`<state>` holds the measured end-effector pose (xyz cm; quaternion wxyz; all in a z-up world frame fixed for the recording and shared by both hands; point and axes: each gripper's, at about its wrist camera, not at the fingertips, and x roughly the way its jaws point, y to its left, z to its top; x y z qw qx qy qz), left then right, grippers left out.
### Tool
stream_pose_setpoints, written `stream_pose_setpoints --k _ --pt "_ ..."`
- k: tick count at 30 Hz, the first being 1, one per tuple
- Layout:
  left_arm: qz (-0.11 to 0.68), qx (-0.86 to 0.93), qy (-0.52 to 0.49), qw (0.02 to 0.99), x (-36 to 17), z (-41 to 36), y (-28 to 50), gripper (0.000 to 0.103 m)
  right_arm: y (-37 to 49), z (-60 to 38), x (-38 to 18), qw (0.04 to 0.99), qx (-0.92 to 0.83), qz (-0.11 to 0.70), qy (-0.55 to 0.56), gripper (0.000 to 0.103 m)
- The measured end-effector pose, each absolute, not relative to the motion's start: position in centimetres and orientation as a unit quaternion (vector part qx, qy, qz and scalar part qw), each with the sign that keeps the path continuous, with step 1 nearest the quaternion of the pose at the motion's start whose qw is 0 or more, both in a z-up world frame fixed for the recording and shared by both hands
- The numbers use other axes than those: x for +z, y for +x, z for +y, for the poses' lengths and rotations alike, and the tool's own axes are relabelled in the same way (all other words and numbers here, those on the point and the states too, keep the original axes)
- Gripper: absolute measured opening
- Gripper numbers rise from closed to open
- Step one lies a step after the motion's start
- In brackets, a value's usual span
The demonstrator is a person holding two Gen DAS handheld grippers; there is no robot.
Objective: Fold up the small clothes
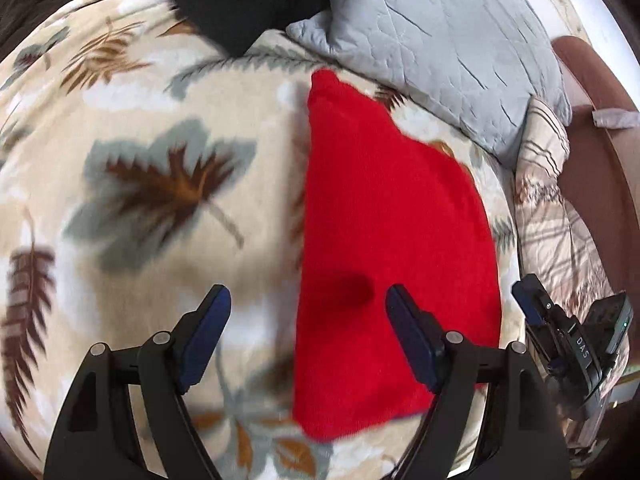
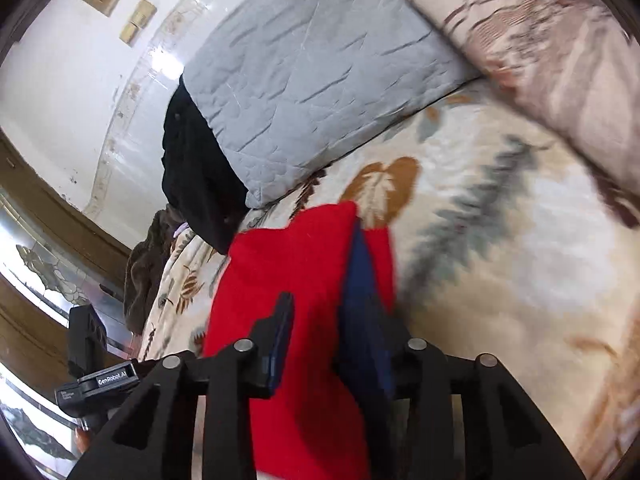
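Observation:
A red knit garment [image 1: 392, 248] lies folded lengthwise on a leaf-patterned fleece blanket [image 1: 140, 184]. My left gripper [image 1: 308, 300] is open and empty, hovering over the garment's left edge near its near end. My right gripper [image 1: 532, 308] shows at the garment's right side in the left wrist view. In the right wrist view the right gripper [image 2: 320, 276] has its blue-padded fingers [image 2: 360, 276] on either side of a raised fold of the red garment [image 2: 280, 264]. The jaws stand narrowly apart with the cloth between them.
A grey quilted pillow [image 1: 440, 40] lies beyond the garment, a black cloth [image 1: 248, 0] to its left. A striped beige pillow [image 1: 544, 184] sits at the bed's right edge by a brown headboard [image 1: 600, 160]. A wall [image 2: 60, 80] lies behind.

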<state>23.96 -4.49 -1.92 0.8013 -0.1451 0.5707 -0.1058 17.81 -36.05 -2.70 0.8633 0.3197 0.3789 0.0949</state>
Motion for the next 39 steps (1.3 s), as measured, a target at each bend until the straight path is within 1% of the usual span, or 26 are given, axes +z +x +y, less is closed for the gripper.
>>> stream_pose_setpoints --k 4,5,6,7,9,10,13,14,16,27,28,29,31,33,35,37,39 --pt "0.598 -0.111 -0.163 0.777 -3.7 -5.2 27.6 0.080 22.7 -34.3 -5.3 0.848 0.070 0.417 0.318 0.039" --pt "0.600 -0.114 -0.173 0.773 -4.0 -5.2 28.2 0.080 23.6 -33.8 -5.7 0.847 0.060 0.428 0.309 0.037" --pt "0.601 -0.115 -0.178 0.771 -4.3 -5.3 28.6 0.080 24.0 -33.6 -5.5 0.853 0.066 0.420 0.303 0.015" --pt "0.600 -0.114 -0.176 0.772 -4.3 -5.5 28.9 0.080 24.2 -33.5 -4.8 0.862 0.083 0.406 0.292 0.014" --pt "0.586 -0.111 -0.158 0.787 -4.1 -5.8 29.1 0.080 23.6 -33.3 -2.7 0.895 0.093 0.352 0.257 0.013" --pt "0.579 -0.112 -0.150 0.794 -3.9 -6.1 29.1 0.081 23.6 -33.5 -2.6 0.899 0.084 0.349 0.251 0.013" --pt "0.569 -0.113 -0.129 0.804 -4.0 -6.8 29.3 0.082 25.1 -34.0 -6.0 0.874 0.051 0.415 0.246 0.013" --pt "0.568 -0.115 -0.129 0.805 -4.1 -7.0 29.3 0.082 25.0 -33.9 -7.1 0.870 0.049 0.426 0.243 0.013" --pt "0.563 -0.113 -0.125 0.809 -4.0 -7.2 29.1 0.082 24.5 -34.0 -7.2 0.876 0.052 0.408 0.250 0.014" --pt "0.553 -0.106 -0.114 0.819 -3.4 -7.5 29.0 0.082 24.3 -34.0 -6.8 0.874 0.046 0.410 0.257 0.015" --pt "0.553 -0.105 -0.114 0.818 -3.3 -7.4 29.0 0.082 24.3 -34.0 -6.5 0.873 0.046 0.411 0.260 0.017" --pt "0.554 -0.104 -0.113 0.818 -3.2 -7.4 28.9 0.082 24.0 -34.1 -6.2 0.871 0.049 0.408 0.269 0.022" --pt "0.557 -0.106 -0.112 0.816 -2.8 -7.2 28.6 0.082 22.9 -34.5 -5.4 0.866 0.065 0.400 0.292 0.024" --pt "0.553 -0.125 -0.125 0.814 -2.3 -6.4 27.6 0.081 21.3 -35.0 -5.1 0.858 0.094 0.393 0.317 0.031" --pt "0.553 -0.141 -0.149 0.807 -2.5 -5.1 26.2 0.081 19.7 -35.0 -5.6 0.851 0.117 0.395 0.325 0.034" --pt "0.566 -0.159 -0.181 0.788 -3.6 -4.4 25.4 0.081 19.1 -34.1 -6.2 0.848 0.132 0.416 0.300 0.016" --pt "0.579 -0.164 -0.203 0.773 -4.4 -4.3 24.9 0.082 18.2 -33.4 -4.8 0.872 0.134 0.394 0.258 0.013"
